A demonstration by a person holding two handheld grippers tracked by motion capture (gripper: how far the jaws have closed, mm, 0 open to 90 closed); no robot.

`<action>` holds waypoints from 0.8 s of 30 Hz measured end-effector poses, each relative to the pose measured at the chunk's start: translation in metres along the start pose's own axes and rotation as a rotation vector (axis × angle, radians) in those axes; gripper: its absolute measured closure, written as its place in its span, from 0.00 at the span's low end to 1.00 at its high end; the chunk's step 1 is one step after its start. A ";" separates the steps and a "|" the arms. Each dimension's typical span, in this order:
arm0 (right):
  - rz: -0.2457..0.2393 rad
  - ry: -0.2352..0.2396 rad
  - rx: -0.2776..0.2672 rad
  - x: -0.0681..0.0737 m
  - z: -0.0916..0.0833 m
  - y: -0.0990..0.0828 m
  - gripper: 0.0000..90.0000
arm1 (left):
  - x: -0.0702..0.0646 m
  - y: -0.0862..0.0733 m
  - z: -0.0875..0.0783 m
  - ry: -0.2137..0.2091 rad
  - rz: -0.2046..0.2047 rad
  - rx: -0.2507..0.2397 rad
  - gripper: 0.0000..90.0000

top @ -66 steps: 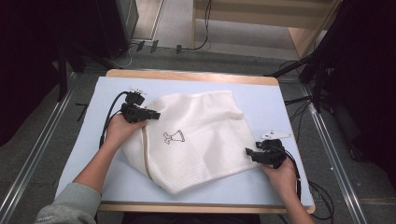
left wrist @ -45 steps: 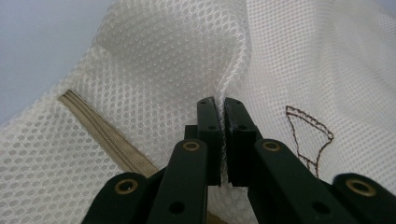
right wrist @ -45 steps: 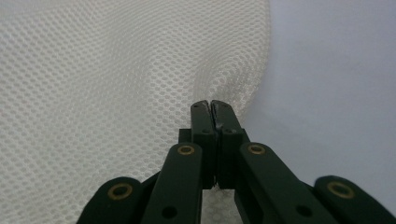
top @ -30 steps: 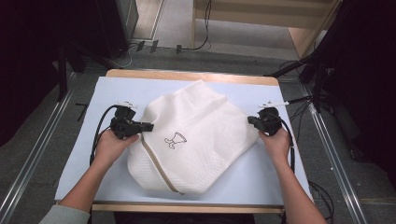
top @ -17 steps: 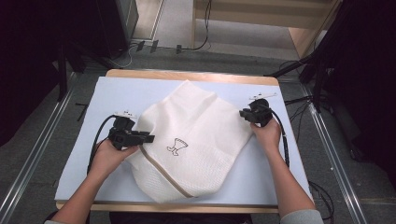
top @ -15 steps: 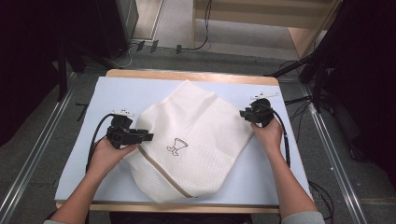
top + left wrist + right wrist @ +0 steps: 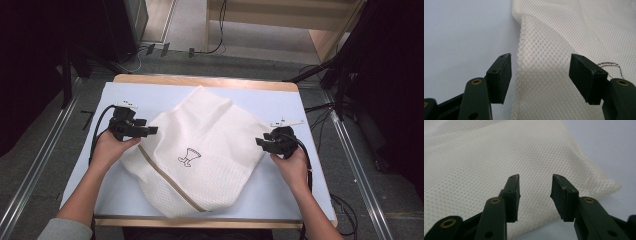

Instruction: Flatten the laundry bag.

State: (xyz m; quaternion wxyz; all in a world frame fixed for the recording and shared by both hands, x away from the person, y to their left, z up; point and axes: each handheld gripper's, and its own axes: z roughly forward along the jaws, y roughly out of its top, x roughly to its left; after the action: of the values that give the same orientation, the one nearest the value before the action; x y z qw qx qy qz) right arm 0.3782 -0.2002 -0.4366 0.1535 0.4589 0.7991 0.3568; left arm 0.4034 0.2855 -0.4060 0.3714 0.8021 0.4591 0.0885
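A wooden-edged table (image 7: 205, 80) sits at the centre of the high view, covered by a pale blue mat (image 7: 280, 197). A white mesh bag (image 7: 210, 145) lies flat on the mat, turned cornerwise, with a tan strip running toward the lower middle and a small dark emblem (image 7: 190, 157) at its centre.

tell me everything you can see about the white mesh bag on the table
The white mesh bag is a cream, fine-holed net fabric, lying flat and slightly rumpled on the pale blue table, turned cornerwise. A tan strip runs slantwise across its lower left, beside a small dark embroidered cup-like emblem. Nothing grips it: both grippers' fingers stand open at its left and right edges.
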 end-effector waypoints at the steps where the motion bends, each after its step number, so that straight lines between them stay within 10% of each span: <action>1: 0.002 0.001 0.003 0.002 -0.002 -0.004 0.66 | 0.003 0.001 0.002 -0.007 0.001 -0.003 0.39; 17: 0.094 -0.050 0.083 0.029 0.007 -0.045 0.45 | 0.038 0.000 0.045 -0.090 -0.117 0.091 0.41; 20: 0.076 -0.069 0.071 0.032 0.008 -0.046 0.47 | 0.039 -0.002 0.048 -0.097 -0.114 0.109 0.54; 24: 0.059 -0.076 0.059 0.036 0.009 -0.046 0.74 | 0.035 -0.003 0.050 -0.122 -0.128 0.138 0.72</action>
State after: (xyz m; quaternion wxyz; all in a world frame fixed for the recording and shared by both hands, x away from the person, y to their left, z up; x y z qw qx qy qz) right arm 0.3351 -0.1808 -0.4725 0.1596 0.5000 0.7888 0.3198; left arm 0.4450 0.2888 -0.4500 0.3476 0.7986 0.4911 -0.0161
